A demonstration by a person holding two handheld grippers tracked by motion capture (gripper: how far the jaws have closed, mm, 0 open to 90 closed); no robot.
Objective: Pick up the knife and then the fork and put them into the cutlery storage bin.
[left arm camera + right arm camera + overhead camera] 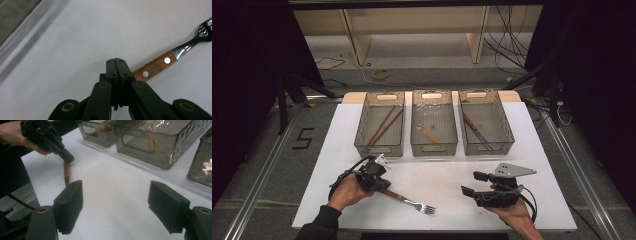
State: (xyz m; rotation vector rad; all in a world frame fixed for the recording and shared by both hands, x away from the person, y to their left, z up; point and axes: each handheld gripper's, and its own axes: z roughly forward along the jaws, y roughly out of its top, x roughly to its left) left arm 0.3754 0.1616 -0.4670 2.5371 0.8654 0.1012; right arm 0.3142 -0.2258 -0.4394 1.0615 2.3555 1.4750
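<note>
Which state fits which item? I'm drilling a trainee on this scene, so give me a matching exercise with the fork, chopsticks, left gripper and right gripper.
1 fork
2 chopsticks
3 left gripper
4 right gripper

A jaws wide apart
B lying on the white table
C jaws shut together
D inside the left bin

Pairs: 1-B, 2-D, 3-C, 4-A.
</note>
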